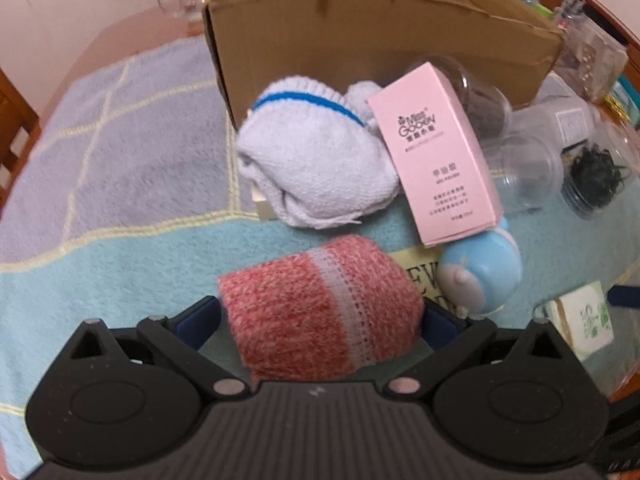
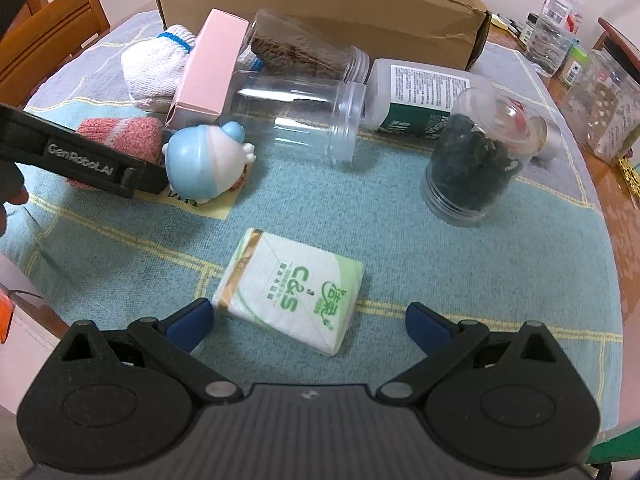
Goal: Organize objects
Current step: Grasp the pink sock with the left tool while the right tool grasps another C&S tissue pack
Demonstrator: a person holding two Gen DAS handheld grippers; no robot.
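My left gripper (image 1: 320, 320) has its blue fingers on both sides of a red knitted sock roll (image 1: 320, 304) lying on the towel; the roll fills the gap. From the right wrist view the same gripper (image 2: 132, 176) is at the red roll (image 2: 120, 132). My right gripper (image 2: 308, 324) is open, with a green-and-white tissue pack (image 2: 292, 292) on the towel between its fingers, nearer the left one. A cardboard box (image 1: 360, 40) stands at the back, open at the top. A white sock bundle (image 1: 312, 160), a pink carton (image 1: 436, 160) and a blue-and-white toy (image 1: 480, 276) lie in front of it.
Clear plastic jars lie on their sides: an empty one (image 2: 296, 116), one with brown contents (image 2: 304, 48), one with dark contents (image 2: 472, 164). A white bottle (image 2: 416, 96) lies near them. Bottles and containers (image 2: 556, 24) crowd the table's right edge. A wooden chair (image 2: 52, 36) stands far left.
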